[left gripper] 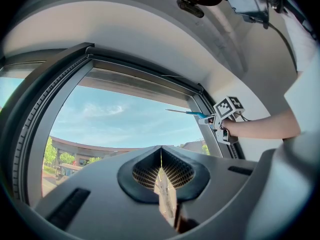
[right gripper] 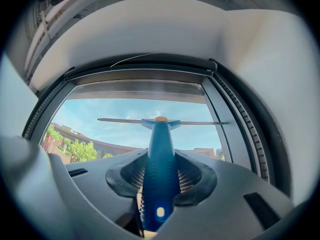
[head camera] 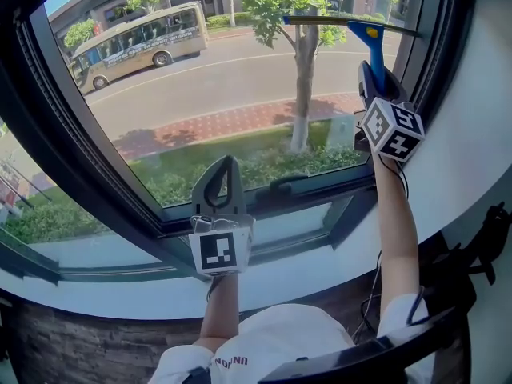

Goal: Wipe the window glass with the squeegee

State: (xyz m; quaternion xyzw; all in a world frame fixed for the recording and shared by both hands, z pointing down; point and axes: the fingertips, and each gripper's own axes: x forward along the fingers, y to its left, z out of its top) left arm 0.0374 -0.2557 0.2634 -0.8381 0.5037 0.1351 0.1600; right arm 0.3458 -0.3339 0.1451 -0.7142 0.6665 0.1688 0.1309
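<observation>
We face a large window glass (head camera: pixel 224 78) set in a dark, ribbed metal frame (head camera: pixel 96 174) above a smooth white sill (head camera: pixel 120 294). A beige bus (head camera: pixel 140 42) and a tree (head camera: pixel 304 78) show beyond the pane. The squeegee (head camera: pixel 371 38) sits high at the pane's upper right: a thin straight blade (right gripper: pixel 125 120) crosses a tapered, textured blue plastic handle. The right tongs (right gripper: pixel 160 176) are clenched on that handle, with dark grid-patterned pads on either side. The left tongs (head camera: pixel 219 184), low by the bottom rail, are pressed together with nothing between them.
</observation>
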